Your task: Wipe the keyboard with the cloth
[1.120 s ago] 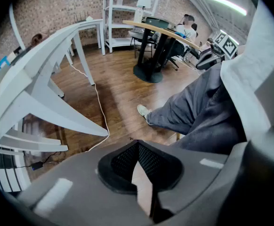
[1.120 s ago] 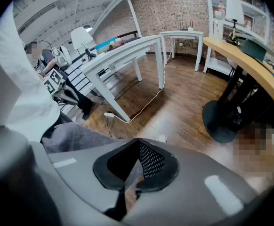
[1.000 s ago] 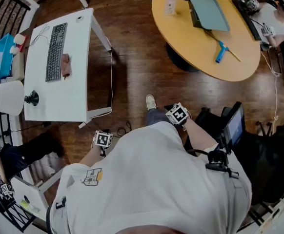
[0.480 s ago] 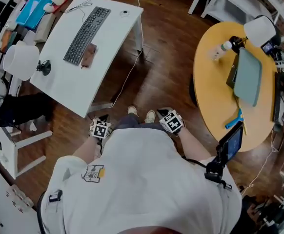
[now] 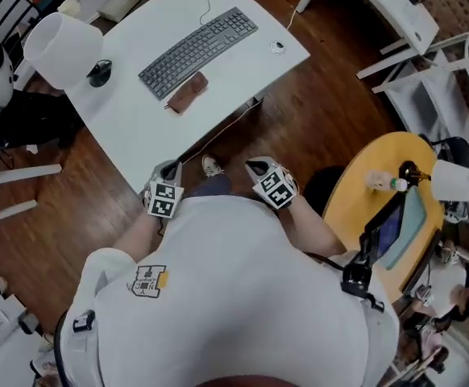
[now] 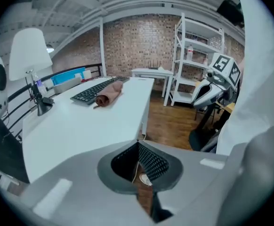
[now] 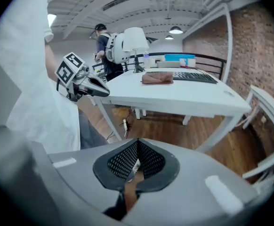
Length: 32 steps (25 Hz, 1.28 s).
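A dark keyboard (image 5: 198,51) lies slantwise on the white desk (image 5: 130,119). The brown cloth (image 5: 188,93) is bunched up just beside the keyboard's near edge. My left gripper (image 5: 170,168) and right gripper (image 5: 259,166) hang in front of my body, short of the desk's near edge, over the wood floor. In the left gripper view the jaws (image 6: 138,143) meet with nothing between them; the cloth (image 6: 108,97) and keyboard (image 6: 93,90) lie well ahead. In the right gripper view the jaws (image 7: 137,141) are likewise shut and empty, with the cloth (image 7: 158,78) far off on the desk.
A white lamp (image 5: 61,48) stands at the desk's left end. A small round disc (image 5: 276,47) and a cable (image 5: 218,131) are near its right edge. A round yellow table (image 5: 379,208) lies to my right, white shelving (image 6: 193,60) beyond.
The head view has swung so the desk now lies straight ahead. Both grippers have risen and come forward from my sides toward the desk. Keyboard and cloth have kept their places.
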### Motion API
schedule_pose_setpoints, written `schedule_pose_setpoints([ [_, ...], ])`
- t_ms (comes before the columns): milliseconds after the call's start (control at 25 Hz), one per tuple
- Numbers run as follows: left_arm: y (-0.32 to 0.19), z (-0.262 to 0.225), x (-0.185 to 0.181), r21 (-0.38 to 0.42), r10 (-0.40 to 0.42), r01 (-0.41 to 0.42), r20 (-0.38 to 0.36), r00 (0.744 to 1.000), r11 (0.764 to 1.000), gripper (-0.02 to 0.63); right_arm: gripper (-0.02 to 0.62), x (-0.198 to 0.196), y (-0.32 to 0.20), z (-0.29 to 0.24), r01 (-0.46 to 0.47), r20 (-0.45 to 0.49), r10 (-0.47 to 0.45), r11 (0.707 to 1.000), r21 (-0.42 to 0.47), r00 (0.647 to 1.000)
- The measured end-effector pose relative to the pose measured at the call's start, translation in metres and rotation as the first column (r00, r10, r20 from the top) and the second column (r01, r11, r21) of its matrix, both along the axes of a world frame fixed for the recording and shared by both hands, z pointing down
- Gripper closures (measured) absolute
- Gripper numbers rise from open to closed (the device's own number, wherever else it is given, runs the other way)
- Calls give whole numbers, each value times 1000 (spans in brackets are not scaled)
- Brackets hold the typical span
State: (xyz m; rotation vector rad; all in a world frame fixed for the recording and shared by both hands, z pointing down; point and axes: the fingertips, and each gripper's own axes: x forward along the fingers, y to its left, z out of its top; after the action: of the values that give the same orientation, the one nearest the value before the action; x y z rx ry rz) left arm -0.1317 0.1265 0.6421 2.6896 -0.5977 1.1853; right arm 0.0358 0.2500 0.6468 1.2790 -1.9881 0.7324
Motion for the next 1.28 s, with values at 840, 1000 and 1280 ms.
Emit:
schedule_pose_setpoints([
  [840, -107, -18, 20, 57, -575, 575, -22, 818, 816, 606, 380, -57, -276, -42, 953, -297, -916, 299, -55, 271],
  [1000, -109, -17, 18, 46, -625, 625, 2, 780, 779, 606, 351, -63, -276, -22, 975, -211, -966, 178, -136, 147],
  [1280, -118, -10, 20, 44, -610, 610, 9, 792, 791, 606, 400, -68, -273, 7, 959, -146, -978, 179, -222, 149],
])
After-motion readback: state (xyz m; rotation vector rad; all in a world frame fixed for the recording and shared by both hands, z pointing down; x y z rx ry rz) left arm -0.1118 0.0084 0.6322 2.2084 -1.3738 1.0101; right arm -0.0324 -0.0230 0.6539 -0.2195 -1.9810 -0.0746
